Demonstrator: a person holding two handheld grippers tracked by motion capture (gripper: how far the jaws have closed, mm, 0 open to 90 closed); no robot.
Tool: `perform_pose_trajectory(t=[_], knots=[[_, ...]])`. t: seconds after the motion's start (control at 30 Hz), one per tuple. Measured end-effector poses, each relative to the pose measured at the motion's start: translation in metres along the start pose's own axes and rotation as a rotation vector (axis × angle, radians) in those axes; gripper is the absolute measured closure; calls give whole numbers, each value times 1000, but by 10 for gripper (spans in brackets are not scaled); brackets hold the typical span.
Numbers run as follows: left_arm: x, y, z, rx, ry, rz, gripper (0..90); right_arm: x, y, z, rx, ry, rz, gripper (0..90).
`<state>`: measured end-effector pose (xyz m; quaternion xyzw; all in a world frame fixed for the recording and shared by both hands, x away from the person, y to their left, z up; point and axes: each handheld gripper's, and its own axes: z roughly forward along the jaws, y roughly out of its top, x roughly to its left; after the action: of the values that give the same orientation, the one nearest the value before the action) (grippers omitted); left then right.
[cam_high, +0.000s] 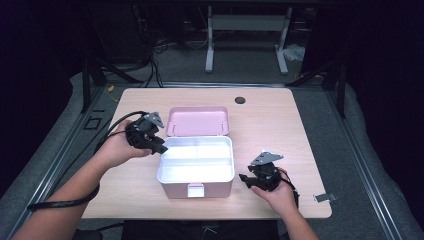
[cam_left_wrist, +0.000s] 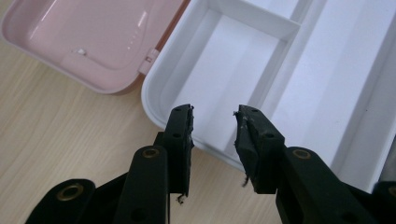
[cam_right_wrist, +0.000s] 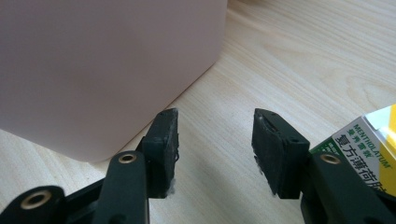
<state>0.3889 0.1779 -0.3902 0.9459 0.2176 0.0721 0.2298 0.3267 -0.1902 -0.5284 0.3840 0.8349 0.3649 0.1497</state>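
The pink plastic box with its white divided tray sat open and empty; both grippers, left gripper and right gripper, were spread, holding nothing, so filling remained.

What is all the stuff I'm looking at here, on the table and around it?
Table: one, light wood, centre of the high view.
Storage box: one, pink outside, white tray with compartments inside, open, mid-table.
Box lid: one, pink, swung back behind the box.
Small carton: one, green, white and yellow, printed Mentholatum, beside the right gripper's jaw in the right gripper view.
Round hole: one, dark, far side of tabletop.
Metal clip: one, grey, right table edge.
Frame: one, grey, on the floor behind.
Left gripper: black, open, over the box's edge.
Right gripper: black, open, beside the box.
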Motion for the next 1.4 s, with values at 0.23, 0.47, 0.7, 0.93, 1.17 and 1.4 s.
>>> perform_pose_trajectory(t=[0.23,0.47,0.7,0.93,1.17,1.4], knots=[[-8,16,9,62,16,78,672,0,0,0,1,2,-4,506],[-14,30,13,96,21,129,670,-1,-1,0,-2,6,1,506],[-18,44,19,139,17,181,679,0,-1,0,0,7,-5,506],[-23,54,23,175,-15,220,706,-1,-1,0,-5,11,0,506],[-26,57,35,185,-45,229,710,-1,-1,0,-4,13,-3,506],[-29,61,40,206,-63,266,743,-2,-2,1,2,17,-5,506]])
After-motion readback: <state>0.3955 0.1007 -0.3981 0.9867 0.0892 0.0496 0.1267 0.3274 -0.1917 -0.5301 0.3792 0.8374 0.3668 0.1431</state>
